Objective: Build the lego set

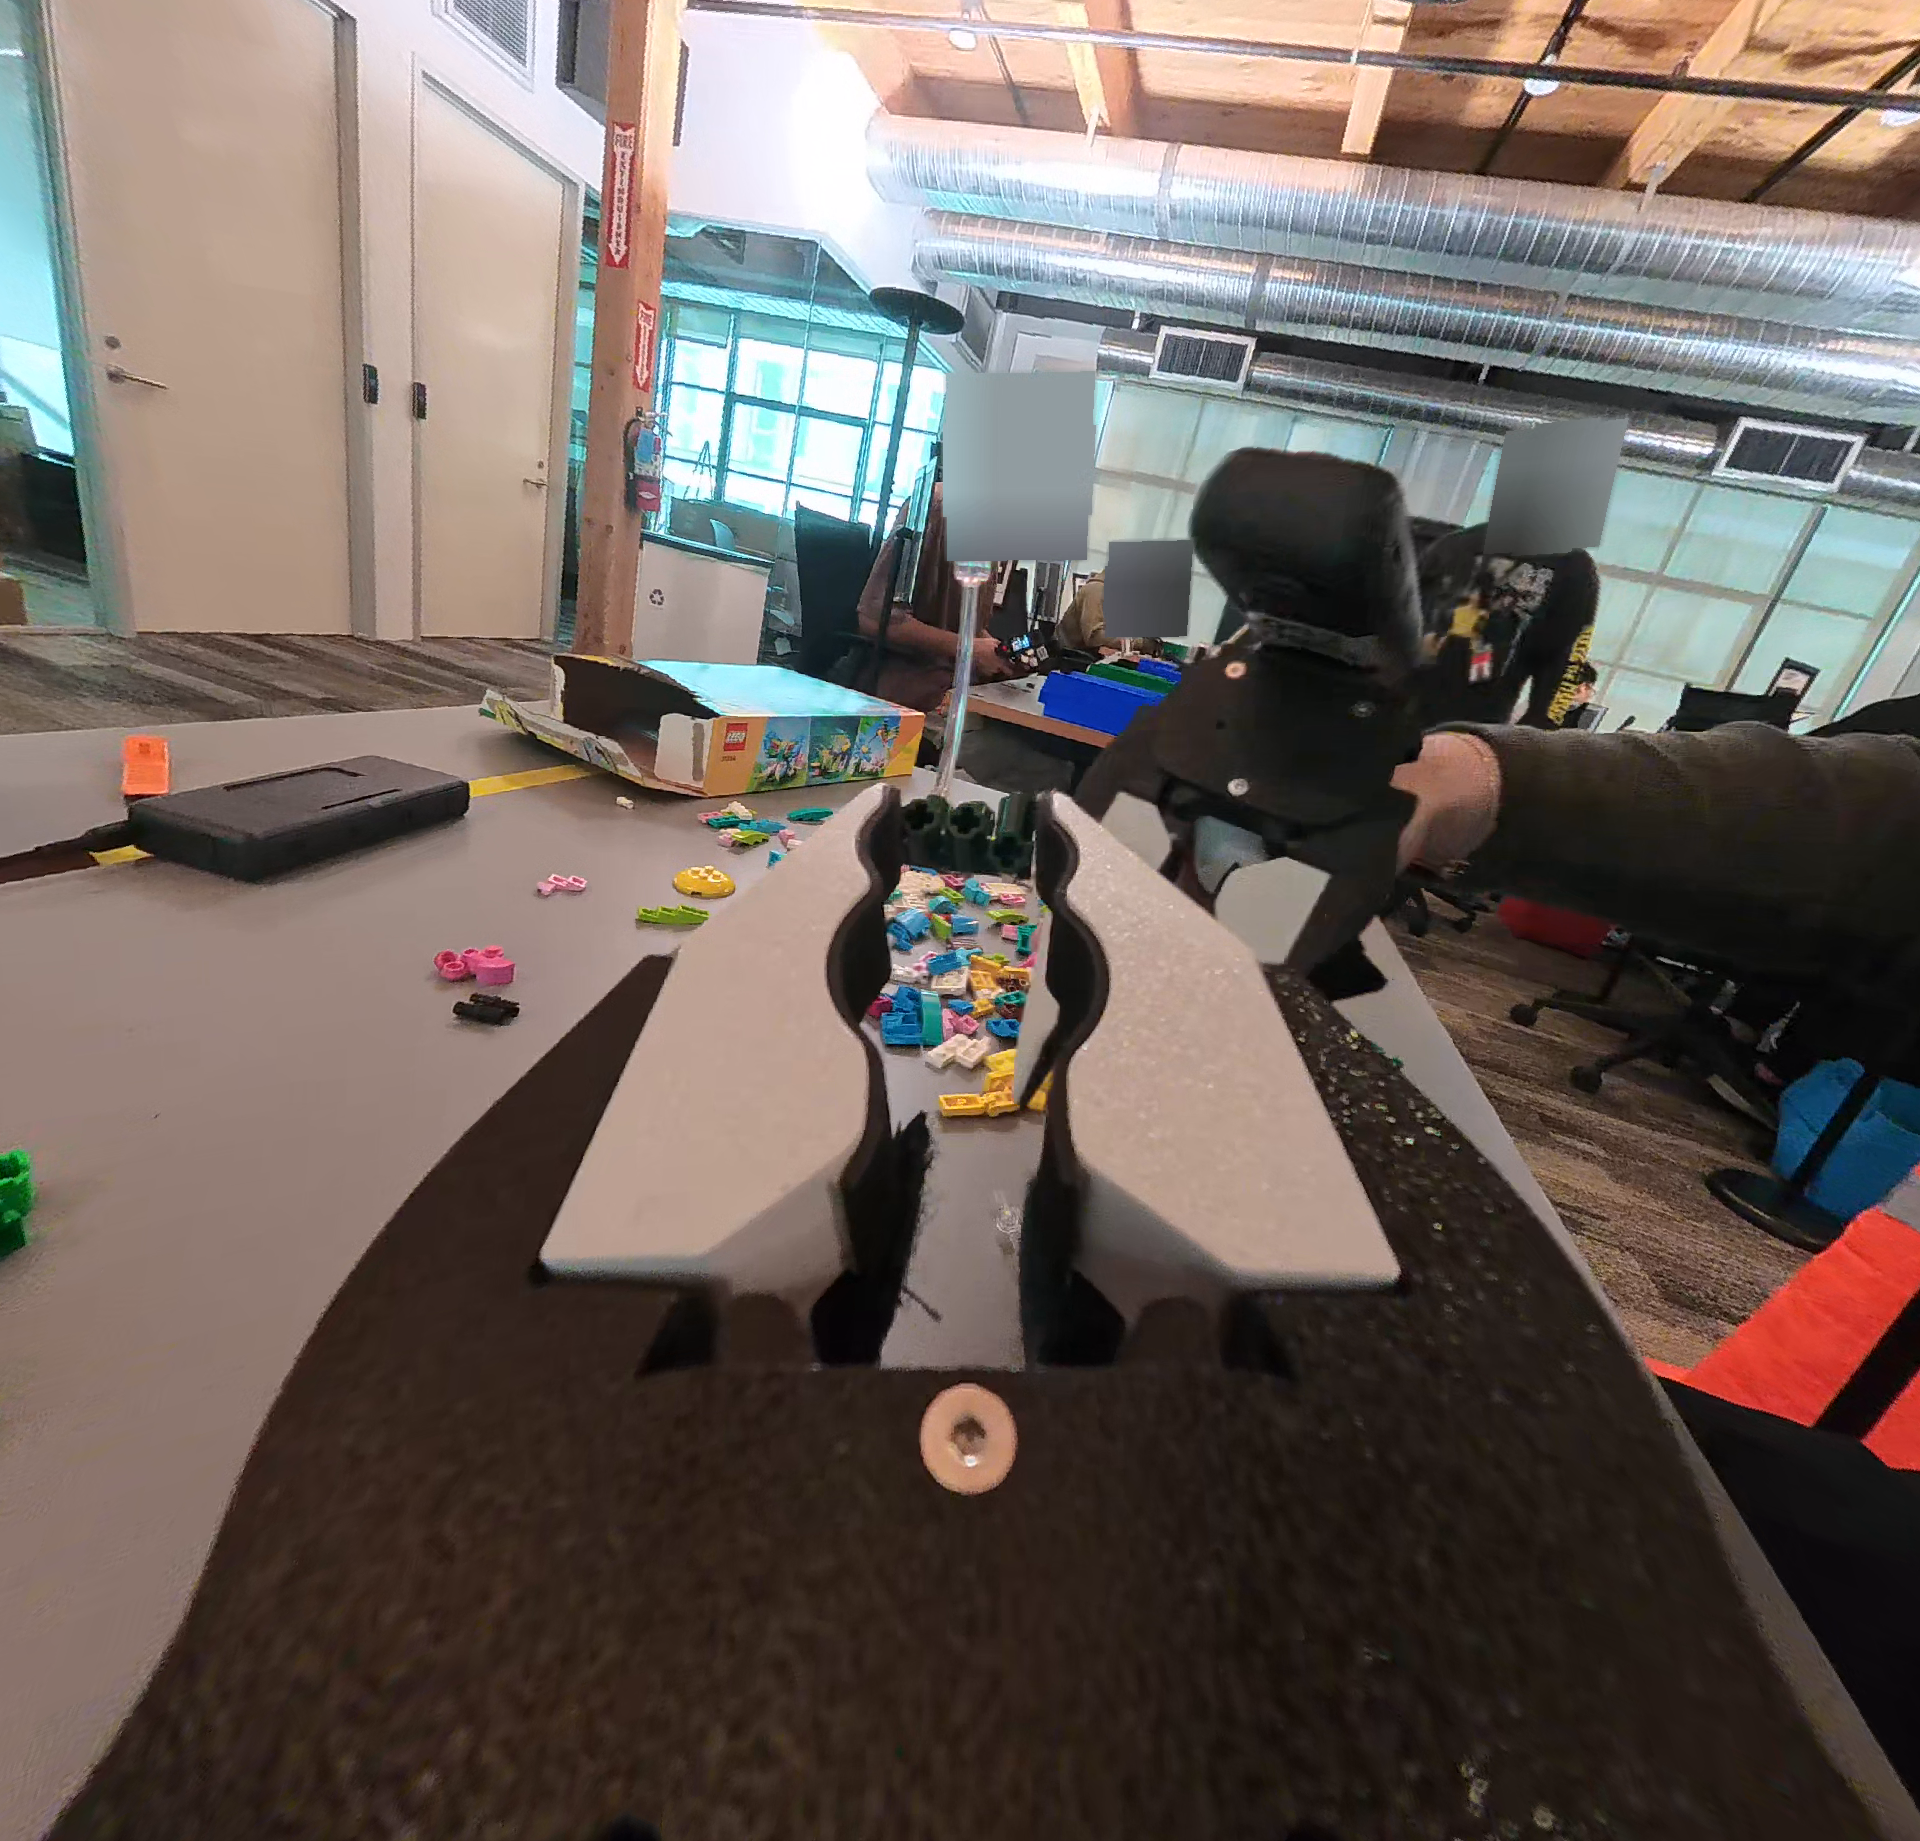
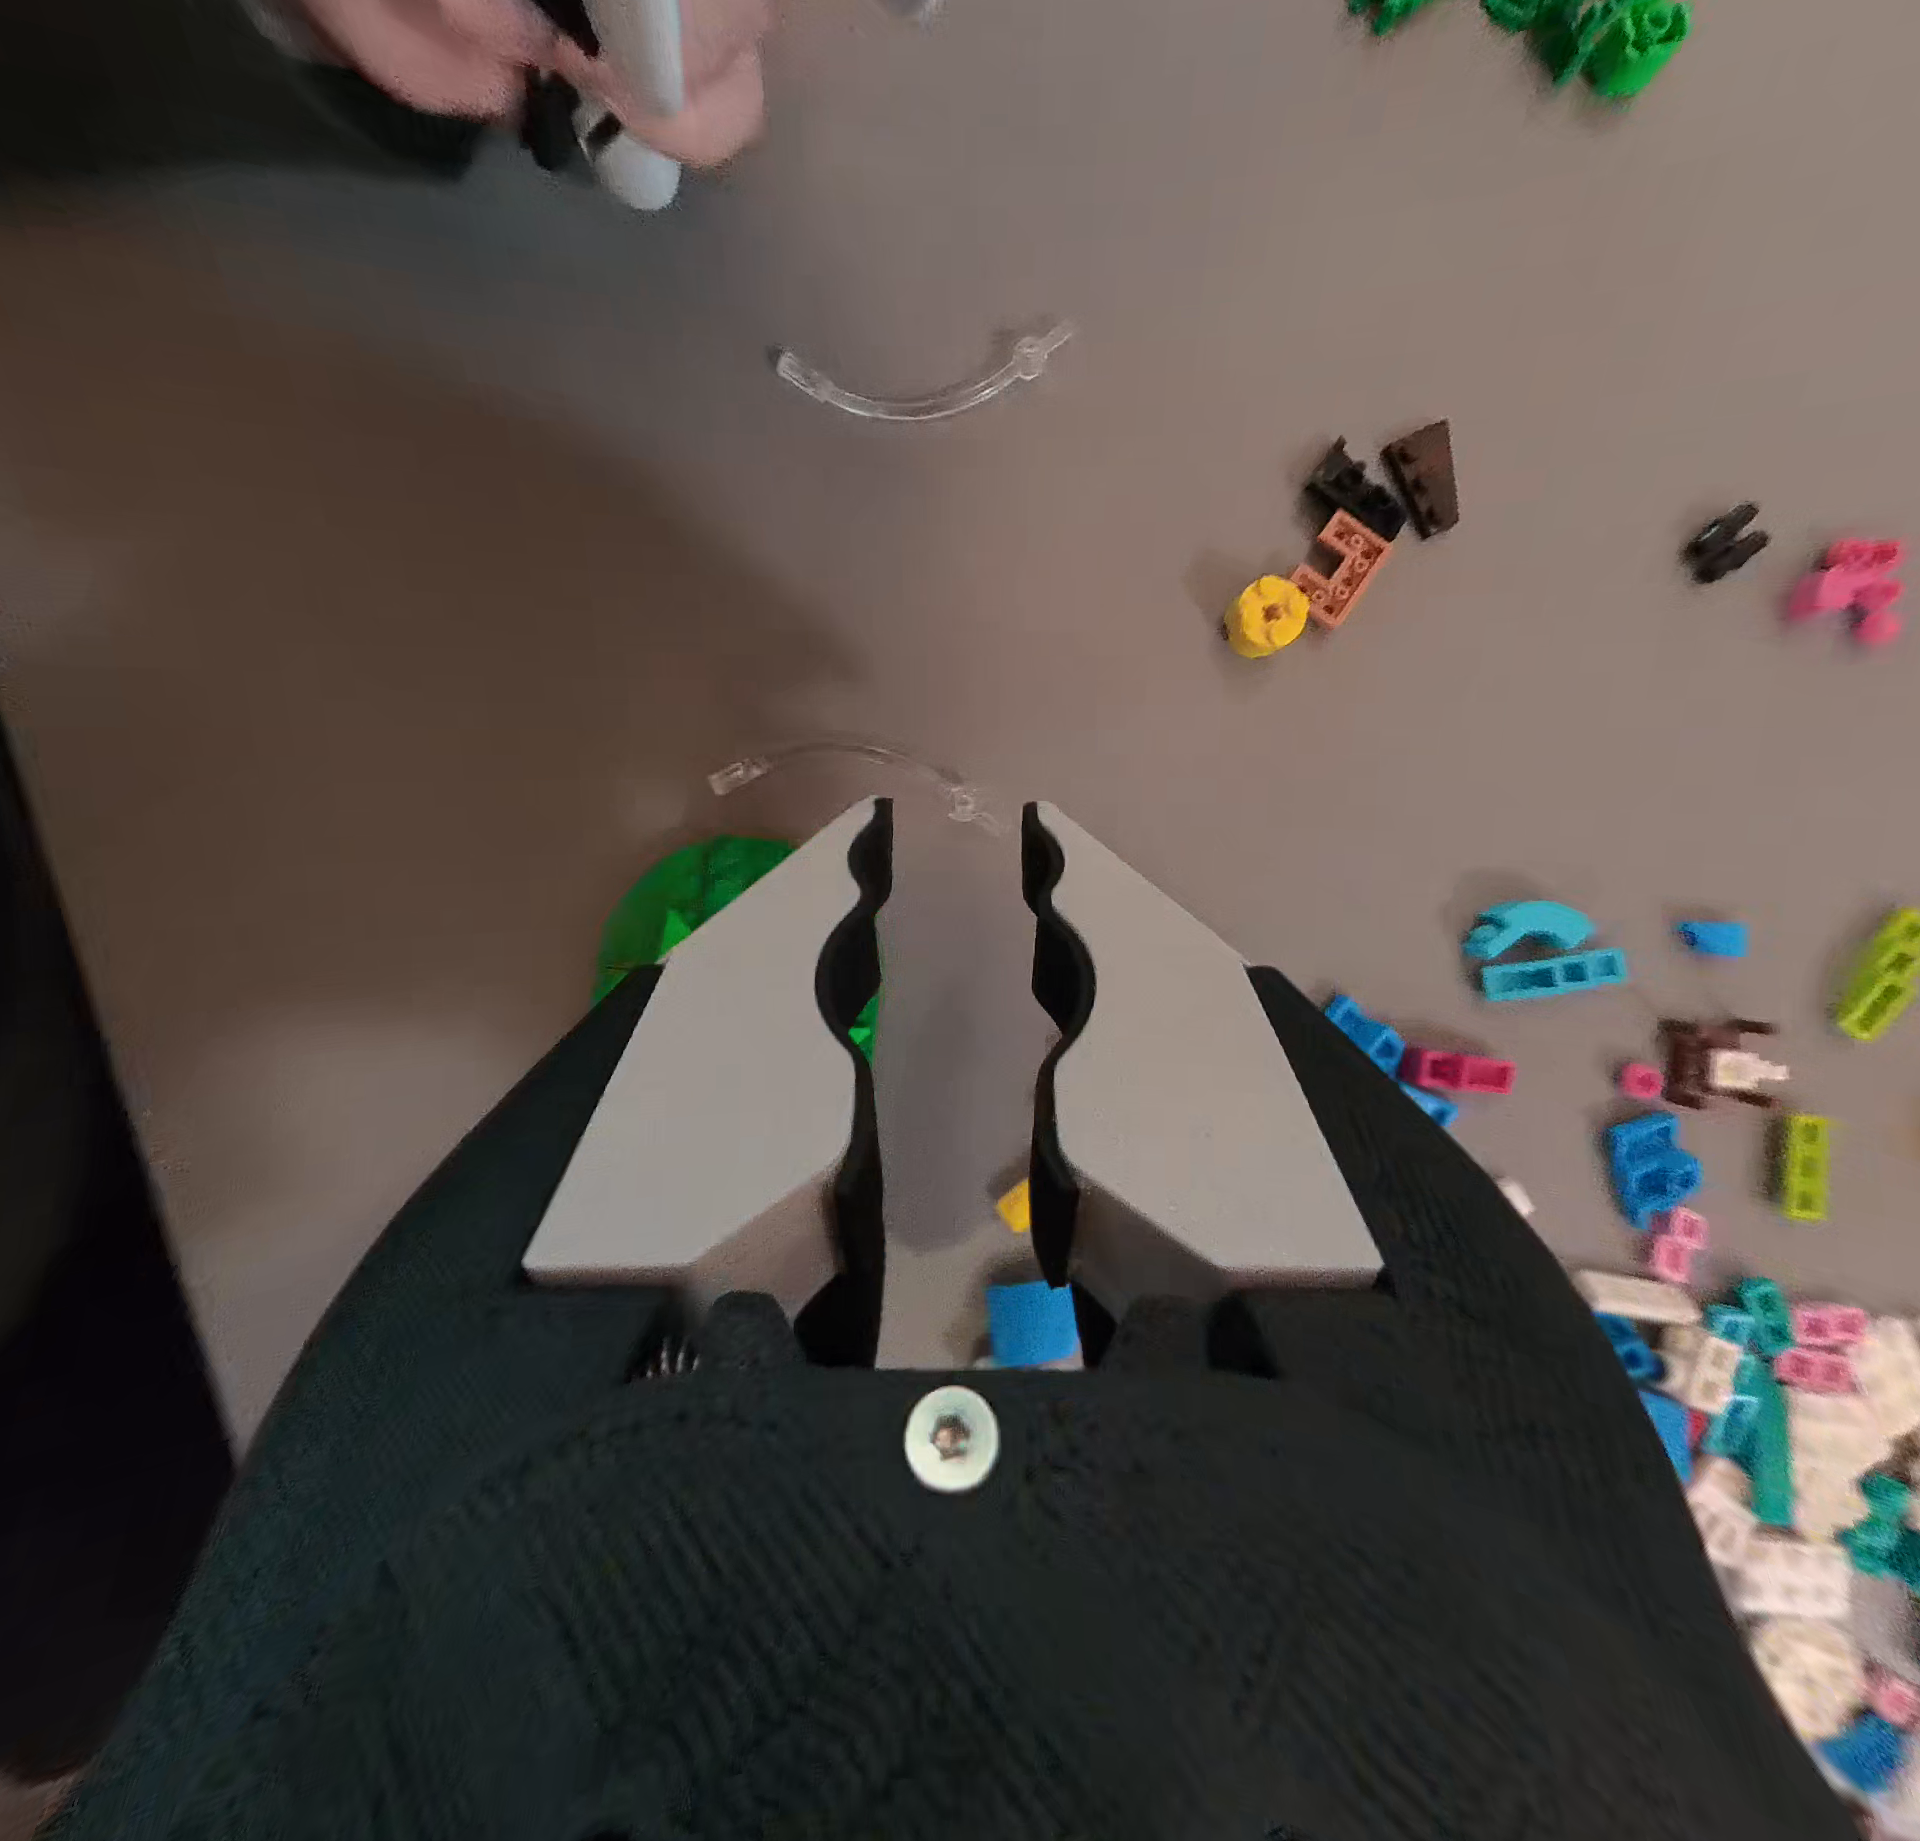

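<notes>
Clear curved piece (image 2: 862, 768) just ahead of my right tool (image 2: 956, 820), parted, empty; pickup step, I judge. Left tool (image 1: 966, 825) grips dark-green stack (image 1: 966, 833).

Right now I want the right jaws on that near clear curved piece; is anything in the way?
Nothing visible: the near clear curved piece lies on bare table just beyond the open right gripper.

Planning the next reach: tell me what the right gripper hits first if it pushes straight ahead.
Probably the nearer clear curved piece lying just past the open right gripper; depth is uncertain. Beyond it lies a second clear curved piece.
</notes>
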Demonstrator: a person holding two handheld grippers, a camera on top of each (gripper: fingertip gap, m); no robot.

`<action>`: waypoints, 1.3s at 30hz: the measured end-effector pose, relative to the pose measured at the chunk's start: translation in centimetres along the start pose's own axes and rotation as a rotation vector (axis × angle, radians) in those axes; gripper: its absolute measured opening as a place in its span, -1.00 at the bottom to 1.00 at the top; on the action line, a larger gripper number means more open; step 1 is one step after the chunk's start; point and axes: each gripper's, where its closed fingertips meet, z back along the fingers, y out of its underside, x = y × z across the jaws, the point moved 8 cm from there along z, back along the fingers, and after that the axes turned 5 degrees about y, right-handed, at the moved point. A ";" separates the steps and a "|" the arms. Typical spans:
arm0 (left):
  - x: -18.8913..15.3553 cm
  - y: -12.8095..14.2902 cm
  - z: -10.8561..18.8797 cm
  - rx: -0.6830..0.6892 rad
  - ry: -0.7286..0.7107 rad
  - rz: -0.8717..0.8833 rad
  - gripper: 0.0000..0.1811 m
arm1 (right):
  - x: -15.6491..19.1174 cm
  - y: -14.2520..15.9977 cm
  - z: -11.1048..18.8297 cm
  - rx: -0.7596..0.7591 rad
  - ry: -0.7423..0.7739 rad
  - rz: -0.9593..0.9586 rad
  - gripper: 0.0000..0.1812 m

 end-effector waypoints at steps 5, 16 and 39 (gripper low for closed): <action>0.2 -0.1 0.2 -0.001 -0.003 -0.001 -0.75 | -0.2 0.6 -1.5 0.038 -0.024 0.180 -0.76; 0.4 -0.2 0.4 -0.004 -0.024 -0.014 -0.75 | -1.1 0.6 -3.1 0.107 -0.106 0.111 -0.92; 0.3 0.4 0.1 0.162 -0.216 -0.306 -0.74 | -4.8 -0.9 4.8 0.314 0.339 0.264 -0.93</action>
